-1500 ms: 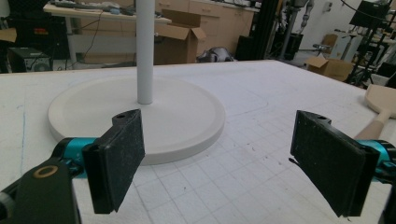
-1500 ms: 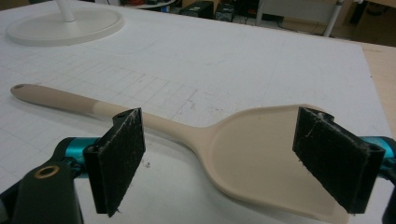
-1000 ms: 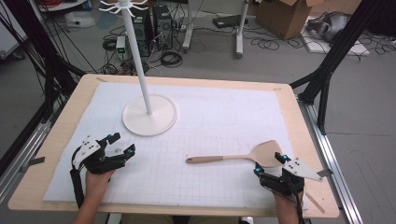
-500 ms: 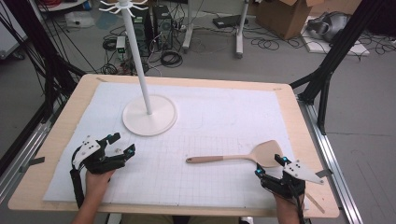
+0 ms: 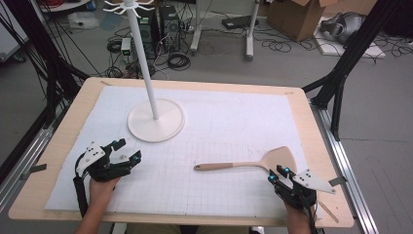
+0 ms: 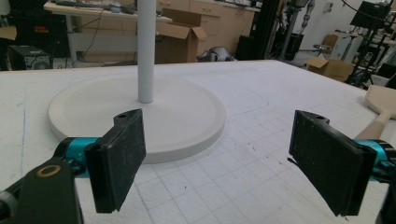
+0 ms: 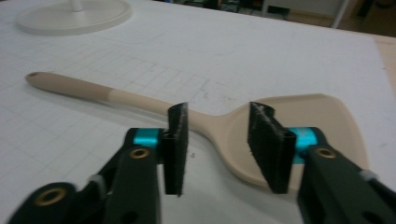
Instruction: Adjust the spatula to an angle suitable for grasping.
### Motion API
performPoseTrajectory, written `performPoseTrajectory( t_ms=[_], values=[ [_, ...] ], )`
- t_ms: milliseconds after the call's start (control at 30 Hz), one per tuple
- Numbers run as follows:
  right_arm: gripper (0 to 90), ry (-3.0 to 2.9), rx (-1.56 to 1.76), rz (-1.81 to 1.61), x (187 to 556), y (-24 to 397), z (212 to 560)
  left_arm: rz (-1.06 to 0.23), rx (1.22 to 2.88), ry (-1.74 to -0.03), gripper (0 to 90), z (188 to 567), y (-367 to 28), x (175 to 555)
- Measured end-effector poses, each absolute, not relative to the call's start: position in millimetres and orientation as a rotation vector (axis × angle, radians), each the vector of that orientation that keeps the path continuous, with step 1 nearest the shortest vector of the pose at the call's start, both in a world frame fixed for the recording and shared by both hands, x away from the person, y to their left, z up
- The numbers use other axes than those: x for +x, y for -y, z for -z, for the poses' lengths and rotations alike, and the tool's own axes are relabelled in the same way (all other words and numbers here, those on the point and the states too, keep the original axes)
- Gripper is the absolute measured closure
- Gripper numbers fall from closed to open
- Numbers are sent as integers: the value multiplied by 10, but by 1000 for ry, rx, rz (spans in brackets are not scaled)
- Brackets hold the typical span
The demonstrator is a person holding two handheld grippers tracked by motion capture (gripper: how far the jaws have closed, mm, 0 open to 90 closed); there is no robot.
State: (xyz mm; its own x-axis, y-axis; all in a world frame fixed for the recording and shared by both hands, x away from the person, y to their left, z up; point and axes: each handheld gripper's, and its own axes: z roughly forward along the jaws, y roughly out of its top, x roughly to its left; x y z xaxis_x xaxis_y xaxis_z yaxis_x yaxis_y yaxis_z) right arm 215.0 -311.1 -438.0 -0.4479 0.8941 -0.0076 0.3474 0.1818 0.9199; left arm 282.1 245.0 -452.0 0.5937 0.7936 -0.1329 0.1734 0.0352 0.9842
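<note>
Where tongs [image 7: 217, 147] close — one spatula [image 7: 261, 126].

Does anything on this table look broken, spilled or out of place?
Nothing stands out. The wooden spatula lies flat on the white gridded mat, and the white hook stand stands upright on its round base. No spills or damage show.

This is a robotics lab or research workshop. A pale wooden table [image 5: 68, 141] covered by a white gridded mat [image 5: 234, 126] stands inside a frame of black metal struts [image 5: 341, 73] on a grey concrete floor [image 5: 380, 126]. At twelve o'clock, tangled black cables [image 5: 178, 61] and dark computer towers [image 5: 168, 19] lie on the floor; at one o'clock sits an open brown cardboard box [image 5: 297, 17]. The left gripper view shows wooden cabinets [image 6: 219, 23] and more cardboard boxes [image 6: 180, 39] behind.
</note>
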Motion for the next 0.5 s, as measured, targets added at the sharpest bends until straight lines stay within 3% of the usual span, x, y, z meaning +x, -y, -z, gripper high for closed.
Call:
performPoseTrajectory(
  t_ms=[33,167,500],
  values=[
    [697,-1894,1163,-1246,2150,3111,4380,-584,1494,-860,190,4520,-2451,2822],
    [882,-1964,1087,-1257,2162,2962,4394,-581,1493,-862,191,4519,-2452,2822],
    [889,-2107,978,-1315,2394,2364,4431,-581,1492,-866,192,4519,-2455,2822]
  ],
)
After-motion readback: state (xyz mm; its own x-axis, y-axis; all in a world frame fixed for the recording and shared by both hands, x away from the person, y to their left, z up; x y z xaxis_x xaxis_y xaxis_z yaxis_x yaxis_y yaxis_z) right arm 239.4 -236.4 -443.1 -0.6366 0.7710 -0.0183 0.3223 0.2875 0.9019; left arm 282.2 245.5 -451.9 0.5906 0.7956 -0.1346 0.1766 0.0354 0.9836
